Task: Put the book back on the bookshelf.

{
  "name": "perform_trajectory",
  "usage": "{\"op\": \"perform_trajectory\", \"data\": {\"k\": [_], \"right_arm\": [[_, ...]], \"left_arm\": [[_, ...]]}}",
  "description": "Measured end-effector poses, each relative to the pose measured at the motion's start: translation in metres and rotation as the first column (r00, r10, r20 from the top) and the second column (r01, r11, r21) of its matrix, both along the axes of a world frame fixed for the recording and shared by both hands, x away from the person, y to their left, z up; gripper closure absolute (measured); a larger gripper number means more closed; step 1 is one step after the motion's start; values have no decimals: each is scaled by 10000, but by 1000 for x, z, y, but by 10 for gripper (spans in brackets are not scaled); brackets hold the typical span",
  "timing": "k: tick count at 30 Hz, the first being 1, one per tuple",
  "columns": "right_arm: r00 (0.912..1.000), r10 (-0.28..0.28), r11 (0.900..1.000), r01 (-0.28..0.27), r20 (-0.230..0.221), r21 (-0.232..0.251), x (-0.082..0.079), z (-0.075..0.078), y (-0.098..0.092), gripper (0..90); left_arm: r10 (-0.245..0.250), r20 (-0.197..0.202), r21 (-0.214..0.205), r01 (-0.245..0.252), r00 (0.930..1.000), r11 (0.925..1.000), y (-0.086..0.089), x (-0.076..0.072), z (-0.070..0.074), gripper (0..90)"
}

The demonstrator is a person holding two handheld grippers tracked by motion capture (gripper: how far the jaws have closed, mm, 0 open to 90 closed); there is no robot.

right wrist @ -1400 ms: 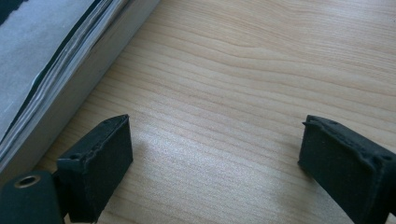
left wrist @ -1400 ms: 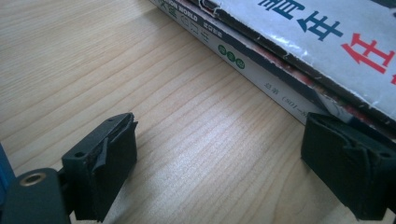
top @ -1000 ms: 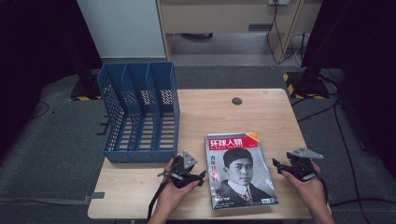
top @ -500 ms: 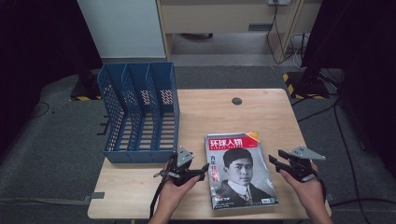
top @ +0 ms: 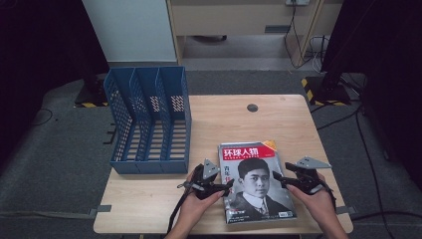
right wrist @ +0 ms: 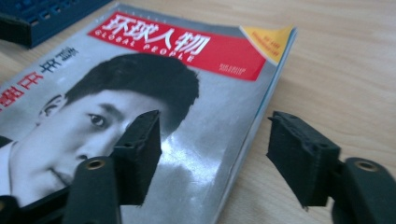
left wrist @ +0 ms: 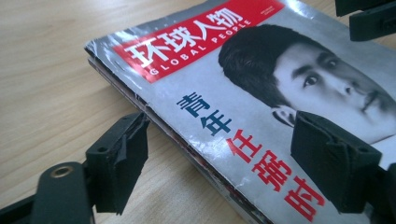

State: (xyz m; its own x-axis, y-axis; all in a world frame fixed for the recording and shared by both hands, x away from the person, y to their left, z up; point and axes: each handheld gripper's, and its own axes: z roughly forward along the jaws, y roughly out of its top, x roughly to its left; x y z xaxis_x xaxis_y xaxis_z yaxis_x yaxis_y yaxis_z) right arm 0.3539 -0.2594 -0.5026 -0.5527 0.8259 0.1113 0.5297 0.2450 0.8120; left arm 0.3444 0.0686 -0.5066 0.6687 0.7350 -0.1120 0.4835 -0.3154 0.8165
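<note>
A magazine point(top: 256, 181) with a red title band and a portrait cover lies flat near the table's front edge. My left gripper point(top: 228, 186) is at its left edge. In the left gripper view this gripper point(left wrist: 224, 158) is open, with the magazine point(left wrist: 261, 98) spine edge between the jaws and neither pad pressing on it. My right gripper point(top: 276, 178) is at the magazine's right edge. In the right gripper view this gripper point(right wrist: 215, 149) is open and its jaws have just been opening, astride the magazine point(right wrist: 196, 116) edge without touching it.
A blue three-slot file rack point(top: 149, 119) stands on the wooden table point(top: 288, 124) at the left, and its corner point(right wrist: 42, 16) appears in the right gripper view. A dark round hole point(top: 252, 107) sits near the table's far edge. The right gripper's tip point(left wrist: 369, 18) shows beyond the magazine.
Both hands have closed in on the magazine from either side: the left gripper moved right to its left edge, the right gripper moved left to its right edge. The magazine has not moved.
</note>
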Motion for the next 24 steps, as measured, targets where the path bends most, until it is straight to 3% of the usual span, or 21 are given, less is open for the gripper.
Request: {"op": "perform_trajectory", "data": {"k": [6, 7, 12, 16, 19, 21, 23, 24], "right_arm": [[9990, 212, 9998, -212, -381, -20, 3, -6, 6, 318], [9989, 207, 9997, -211, -419, -94, 3, -7, 8, 308], [9990, 374, 9992, -378, -256, -148, 2, -5, 7, 336], [9983, 516, 9983, -523, -276, -254, 0, -6, 10, 339], [9982, 555, 9981, -561, -205, -260, 0, -6, 9, 350], [9980, 609, 9978, -613, -157, -260, 0, -7, 9, 350], [9979, 614, 9979, -618, -197, -189, 0, -8, 9, 348], [9980, 583, 9982, -587, -229, -146, 0, -8, 9, 345]], "left_arm": [[-129, -464, 76, 132, 9988, 9999, -3, 3, -9, 149], [-116, -522, -75, 112, 9986, 9999, -2, 4, -10, 142], [-498, -869, -435, 462, 9950, 9980, -1, 8, -12, 149], [-462, -989, -392, 425, 9940, 9983, -1, 10, -12, 121], [-438, -1265, -887, 327, 9910, 9955, 4, 13, -7, 161], [-446, -1305, -1001, 316, 9904, 9945, 5, 14, -6, 175], [-395, -1616, -1343, 177, 9861, 9908, 10, 18, -7, 211], [-403, -1634, -1258, 197, 9857, 9919, 11, 20, -9, 222]]}}
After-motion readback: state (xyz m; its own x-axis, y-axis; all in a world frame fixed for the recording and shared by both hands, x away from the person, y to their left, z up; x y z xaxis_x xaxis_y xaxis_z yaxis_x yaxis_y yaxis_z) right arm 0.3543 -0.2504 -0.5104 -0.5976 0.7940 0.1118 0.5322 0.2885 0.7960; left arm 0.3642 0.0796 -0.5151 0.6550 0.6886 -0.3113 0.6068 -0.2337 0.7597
